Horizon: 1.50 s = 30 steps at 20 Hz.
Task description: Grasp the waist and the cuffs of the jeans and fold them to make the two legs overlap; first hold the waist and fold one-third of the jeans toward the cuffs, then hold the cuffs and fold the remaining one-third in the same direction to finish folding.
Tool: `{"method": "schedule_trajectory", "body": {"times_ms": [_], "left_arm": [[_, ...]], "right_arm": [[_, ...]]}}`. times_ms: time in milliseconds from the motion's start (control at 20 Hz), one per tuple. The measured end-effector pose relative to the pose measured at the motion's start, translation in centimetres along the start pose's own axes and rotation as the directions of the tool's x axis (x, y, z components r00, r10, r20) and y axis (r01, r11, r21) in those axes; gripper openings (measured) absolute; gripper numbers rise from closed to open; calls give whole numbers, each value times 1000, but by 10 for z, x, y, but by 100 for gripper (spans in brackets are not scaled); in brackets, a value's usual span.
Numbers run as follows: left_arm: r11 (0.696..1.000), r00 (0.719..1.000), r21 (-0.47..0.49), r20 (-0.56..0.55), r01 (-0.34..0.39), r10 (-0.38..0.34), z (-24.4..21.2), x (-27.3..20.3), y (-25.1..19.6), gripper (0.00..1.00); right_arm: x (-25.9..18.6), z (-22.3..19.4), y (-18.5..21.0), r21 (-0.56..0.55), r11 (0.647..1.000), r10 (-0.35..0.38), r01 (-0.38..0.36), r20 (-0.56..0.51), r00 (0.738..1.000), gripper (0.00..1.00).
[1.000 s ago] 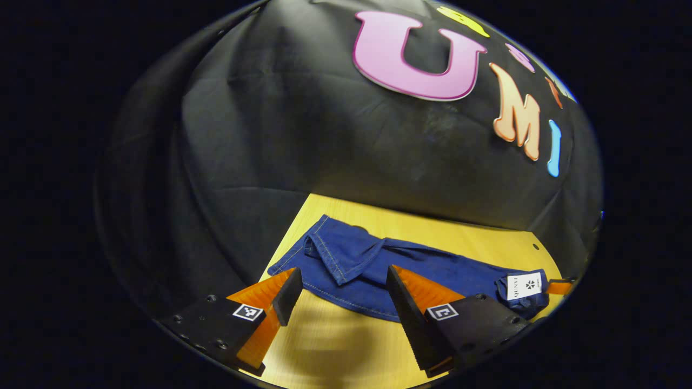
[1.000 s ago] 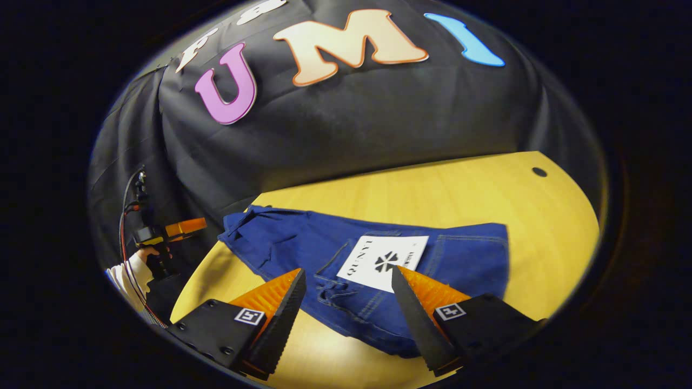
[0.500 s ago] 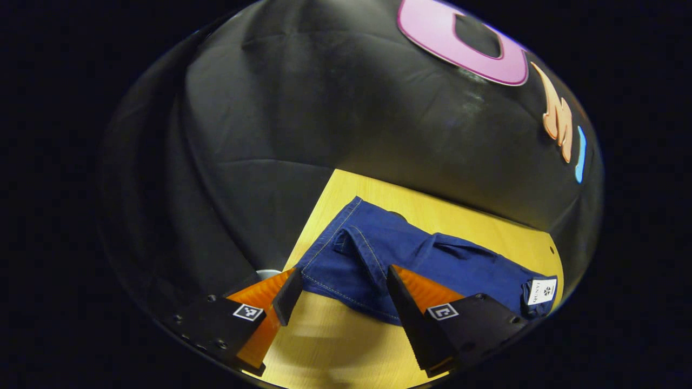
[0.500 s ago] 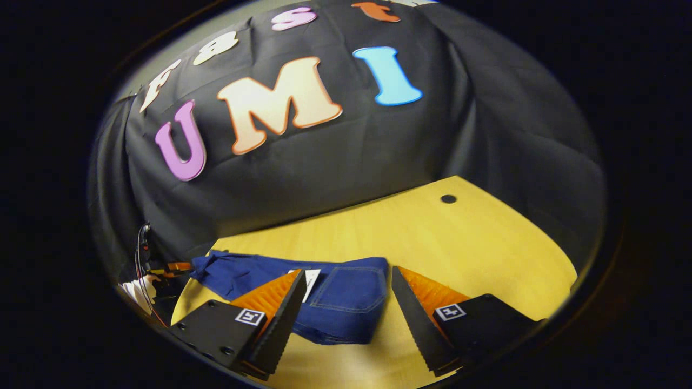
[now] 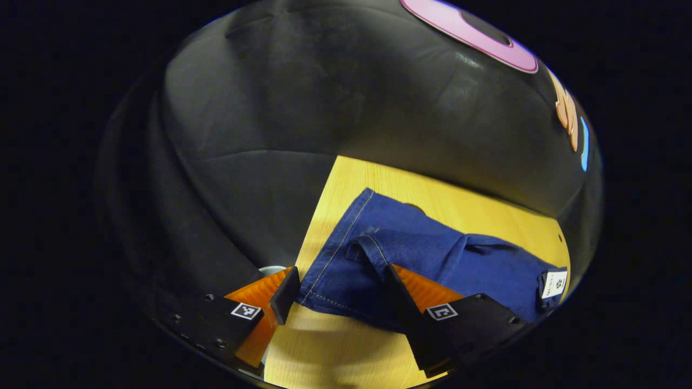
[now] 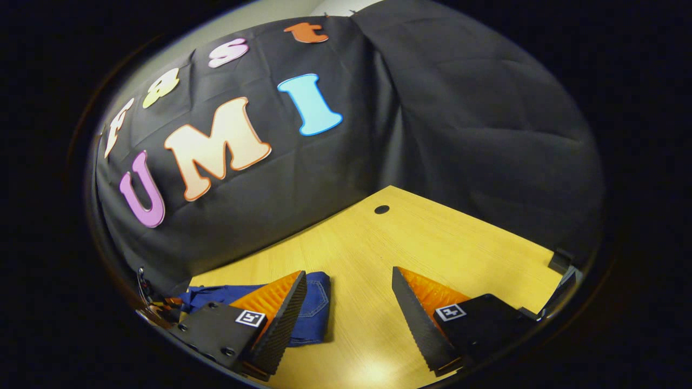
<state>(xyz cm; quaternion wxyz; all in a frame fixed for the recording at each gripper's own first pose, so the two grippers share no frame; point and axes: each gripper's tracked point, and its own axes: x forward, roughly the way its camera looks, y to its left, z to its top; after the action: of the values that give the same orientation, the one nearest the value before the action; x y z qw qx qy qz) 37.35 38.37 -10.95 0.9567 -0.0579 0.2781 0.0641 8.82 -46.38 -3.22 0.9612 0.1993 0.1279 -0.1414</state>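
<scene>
While the jeans [image 5: 432, 259] lie folded lengthwise on the table [image 5: 346, 346], the left gripper [image 5: 338, 289] hangs above their cuff end, fingers spread wide, nothing between them. Right gripper [image 6: 348, 294] likewise wide open and empty over bare wood; the waist end [image 6: 316, 308] sits just left of its gap. White label [image 5: 554, 283] at the far end.

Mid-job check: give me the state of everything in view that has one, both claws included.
jeans: lying on the table, legs overlapped lengthwise, cuff end rumpled, not yet folded in thirds.
paper tag: lying at the waist end of the jeans.
left claw: open, held at the cuff end, gripping nothing.
right claw: open, over bare table beside the waist end, gripping nothing.
table: wooden top, carrying the jeans.
</scene>
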Motion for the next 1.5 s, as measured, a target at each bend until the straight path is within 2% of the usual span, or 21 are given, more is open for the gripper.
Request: {"method": "schedule_trajectory", "body": {"times_ms": [50, 200, 300, 400, 450, 550, 600, 650, 700, 750, 850, 950, 1100, 1200, 1350, 1500], "left_arm": [[1000, 1000, 10, -7, -2, 2, 0, -1, 1, 96], [1000, 1000, 29, -21, 14, -13, -4, 4, 1, 95], [995, 998, 95, -56, 10, -4, -10, 5, -1, 95], [979, 993, 201, -114, 10, 13, -20, 6, -1, 95], [978, 995, 206, -103, 26, -5, -13, 7, -4, 100], [982, 996, 187, -91, 28, -11, -7, -1, -2, 85], [986, 997, 163, -81, 30, -17, -4, 0, -3, 83], [987, 997, 158, -75, 28, -16, 3, -1, -2, 61], [989, 997, 140, -70, 52, -42, 9, -4, -5, 55], [990, 996, 116, -58, 81, -74, 10, -3, -8, 39], [994, 995, 59, -43, 93, -91, 6, -2, -10, 5], [994, 993, 15, -39, 112, -111, 5, -3, -13, 0], [989, 989, -21, -29, 145, -146, 11, -8, -17, 0], [977, 978, -45, 52, 207, -204, 32, -24, -32, 0], [947, 932, -31, 190, 321, -309, 74, -58, -67, 0], [889, 856, 38, 254, 456, -450, 103, -97, -125, 1]], "right_arm": [[-2, 0, -4, 13, 1000, -8, 8, 2, 1000, 98], [-6, 0, -14, 2, 999, -41, 41, 4, 999, 98], [-8, 1, -14, -3, 999, -45, 45, 5, 999, 98], [-7, 2, -12, 9, 999, -39, 39, 4, 999, 98], [-6, 1, -11, 20, 999, -33, 33, 1, 999, 98], [-6, -2, -12, 26, 999, -33, 33, -9, 999, 98], [-5, -5, -12, 20, 999, -36, 36, -17, 999, 98], [-6, -7, -12, 13, 999, -40, 41, -24, 999, 98], [-5, -7, -12, 7, 999, -45, 45, -27, 999, 98], [-6, -8, -13, 3, 999, -49, 49, -29, 998, 98], [-7, -8, -14, 5, 998, -58, 58, -34, 998, 98], [-7, -8, -17, 4, 997, -72, 72, -33, 997, 98], [-18, 0, -33, 11, 996, -92, 92, -22, 996, 98], [-19, 5, -39, 20, 995, -99, 100, -15, 995, 98], [-18, 5, -45, 29, 994, -102, 102, -18, 995, 98], [-18, 7, -50, 34, 996, -87, 88, -26, 996, 98]]}}
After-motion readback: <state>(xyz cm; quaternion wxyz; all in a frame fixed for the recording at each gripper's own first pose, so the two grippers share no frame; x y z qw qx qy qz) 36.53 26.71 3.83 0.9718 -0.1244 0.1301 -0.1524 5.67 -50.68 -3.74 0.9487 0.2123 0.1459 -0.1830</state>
